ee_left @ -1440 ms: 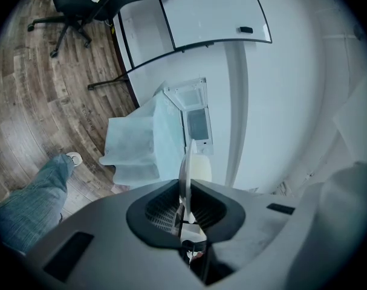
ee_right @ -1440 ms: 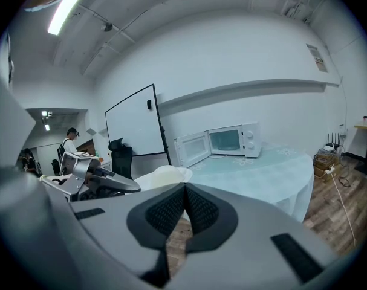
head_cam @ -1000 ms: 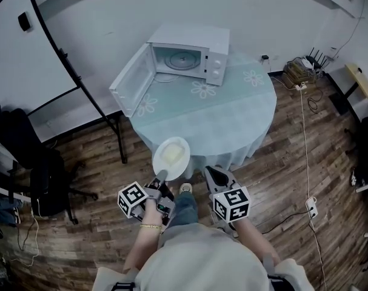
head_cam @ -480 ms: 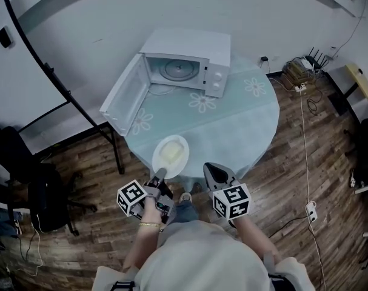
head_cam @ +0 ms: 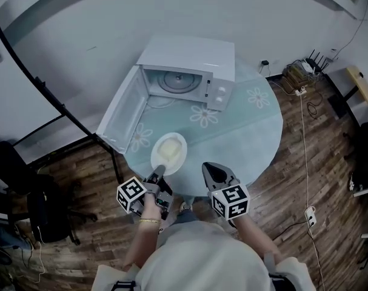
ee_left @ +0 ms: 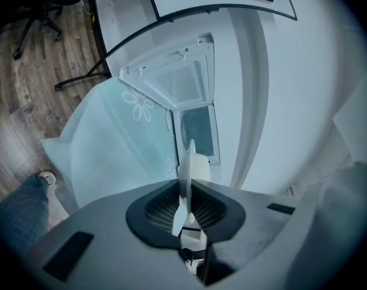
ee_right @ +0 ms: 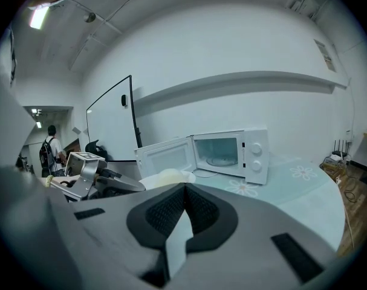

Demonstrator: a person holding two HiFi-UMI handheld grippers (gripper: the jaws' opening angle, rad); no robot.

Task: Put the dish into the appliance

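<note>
A white plate (head_cam: 169, 149) with pale food on it hangs over the near edge of the round table (head_cam: 250, 126). My left gripper (head_cam: 158, 170) is shut on its near rim. In the left gripper view the plate (ee_left: 186, 174) shows edge-on, clamped between the pads. The white microwave (head_cam: 190, 71) stands at the table's far side. Its door (head_cam: 120, 117) is swung wide to the left and its glass turntable (head_cam: 180, 80) is bare. My right gripper (head_cam: 209, 170) is level with the left one, to its right, shut with nothing in it. From the right gripper view, the microwave (ee_right: 231, 153) lies ahead.
A pale cloth with flower prints covers the table. A black stand's legs (head_cam: 80, 126) run along the floor at the left, beside a dark chair (head_cam: 26, 180). Cables and a power strip (head_cam: 302, 77) lie on the wooden floor at the right. A person (ee_right: 50, 150) stands far off.
The table and the microwave have come nearer in the head view. Both grippers moved forward together, and the plate now hangs over the table's edge. Neither gripper's jaws changed.
</note>
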